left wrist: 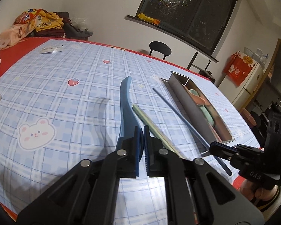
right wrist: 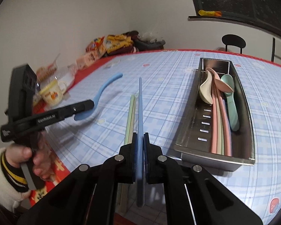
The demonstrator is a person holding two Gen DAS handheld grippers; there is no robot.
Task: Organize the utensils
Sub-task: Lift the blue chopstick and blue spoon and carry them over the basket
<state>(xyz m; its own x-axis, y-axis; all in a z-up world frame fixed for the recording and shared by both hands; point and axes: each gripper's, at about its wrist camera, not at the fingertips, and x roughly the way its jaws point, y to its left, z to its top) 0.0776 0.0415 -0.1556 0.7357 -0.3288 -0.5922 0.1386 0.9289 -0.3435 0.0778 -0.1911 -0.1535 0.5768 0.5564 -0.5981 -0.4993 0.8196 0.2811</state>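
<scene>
My left gripper (left wrist: pixel 142 131) is shut on the bowl end of a blue spoon (left wrist: pixel 125 101), whose handle points away over the table; it also shows in the right wrist view (right wrist: pixel 103 90) with the left gripper (right wrist: pixel 92 104) on it. My right gripper (right wrist: pixel 140 136) is shut on blue chopsticks (right wrist: pixel 140 108) and holds them above the cloth; they also show in the left wrist view (left wrist: pixel 178 110). Green chopsticks (right wrist: pixel 130 116) lie on the table beside them. A steel tray (right wrist: pixel 189 116) at right holds cream, pink and green spoons (right wrist: pixel 231 101) and several chopsticks.
The table has a blue plaid cloth (left wrist: pixel 65 97) with red edges. A cup (right wrist: pixel 53 91) and snack bags (right wrist: pixel 110 45) stand at the far left edge. A black chair (left wrist: pixel 160 49) stands behind the table. A fridge (left wrist: pixel 247 82) is at right.
</scene>
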